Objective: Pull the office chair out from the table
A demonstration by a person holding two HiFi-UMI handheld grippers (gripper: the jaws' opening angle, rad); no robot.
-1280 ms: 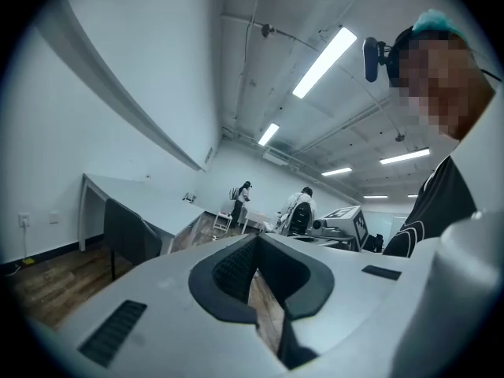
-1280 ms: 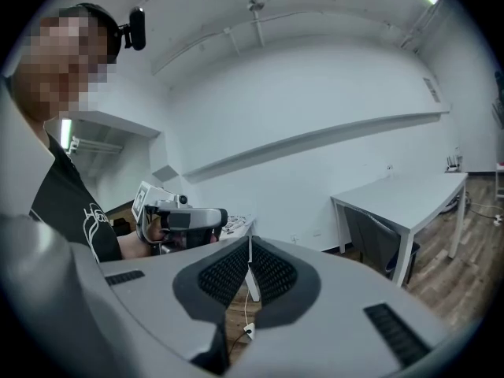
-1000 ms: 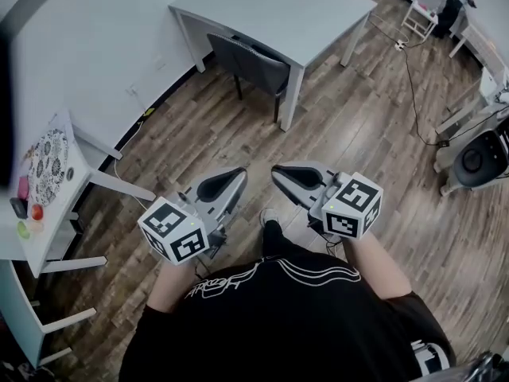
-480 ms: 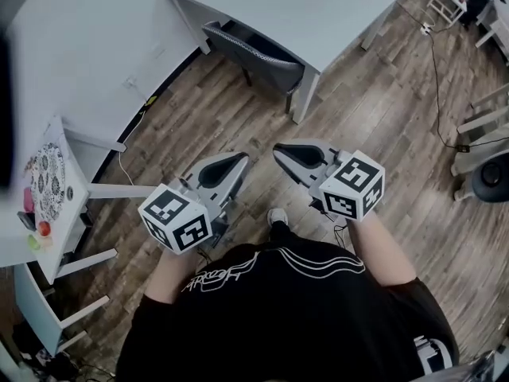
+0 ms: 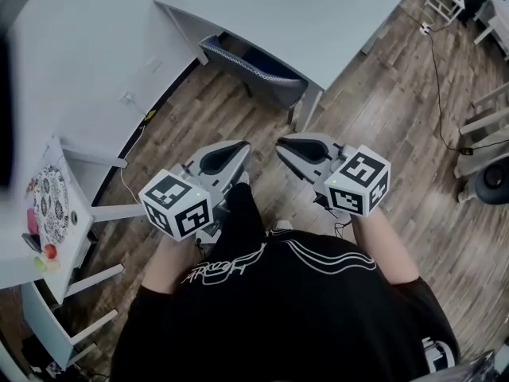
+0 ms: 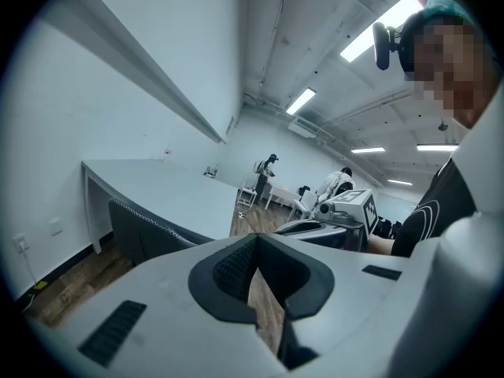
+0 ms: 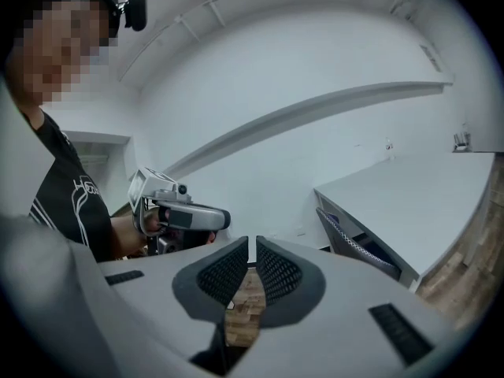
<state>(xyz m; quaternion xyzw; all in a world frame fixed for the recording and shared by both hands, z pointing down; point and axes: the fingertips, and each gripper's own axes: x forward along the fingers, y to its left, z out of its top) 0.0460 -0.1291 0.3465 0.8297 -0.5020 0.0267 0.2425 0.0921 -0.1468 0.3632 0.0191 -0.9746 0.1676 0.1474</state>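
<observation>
Now the dark mesh office chair (image 5: 256, 68) sits under the pale grey table (image 5: 310, 10), upper centre; grey left gripper (image 5: 237, 151) and right gripper (image 5: 285, 146) are closed, empty.

Wood-plank floor (image 5: 382, 126) seen below left tongs (image 5: 242, 148) and right tongs (image 5: 280, 144). White wall (image 5: 79, 54) seen left of left tongs; white side table (image 5: 77, 233) set against it. Strip lights (image 6: 383, 26) mounted overhead.

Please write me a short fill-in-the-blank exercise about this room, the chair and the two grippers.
1. The office chair stands tucked under the ____.
2. The jaws of the left gripper and the right gripper are ____.
3. The floor looks like ____ planks.
Missing words: table; shut; wooden.
</observation>
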